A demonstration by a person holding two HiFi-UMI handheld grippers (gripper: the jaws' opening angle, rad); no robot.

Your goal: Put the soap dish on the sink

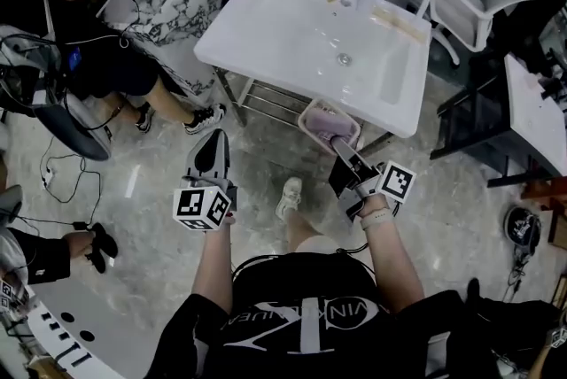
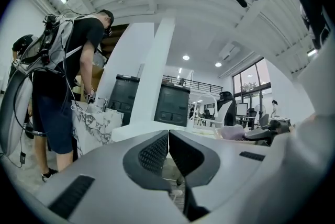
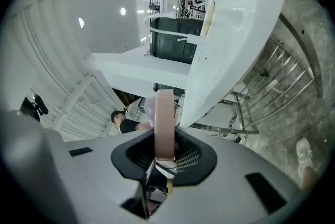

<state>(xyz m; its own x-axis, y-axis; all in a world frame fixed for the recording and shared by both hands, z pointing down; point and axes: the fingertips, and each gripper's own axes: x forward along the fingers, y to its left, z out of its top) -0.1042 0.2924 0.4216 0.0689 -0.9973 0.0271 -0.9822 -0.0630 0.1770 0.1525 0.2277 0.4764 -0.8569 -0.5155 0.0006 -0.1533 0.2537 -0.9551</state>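
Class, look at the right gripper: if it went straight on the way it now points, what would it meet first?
Probably the front edge of the sink, and the pink soap dish clamped in the right gripper would touch it first. Whether it clears the rim is unclear.

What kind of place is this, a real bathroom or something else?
Probably a lab or workshop, not a bathroom: the sink stands alone on a bare metal frame, with an office chair nearby and a person carrying a backpack rig.

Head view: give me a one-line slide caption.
The right gripper holds a pink soap dish by its rim beside the front edge of the white sink; the left gripper is shut and empty.
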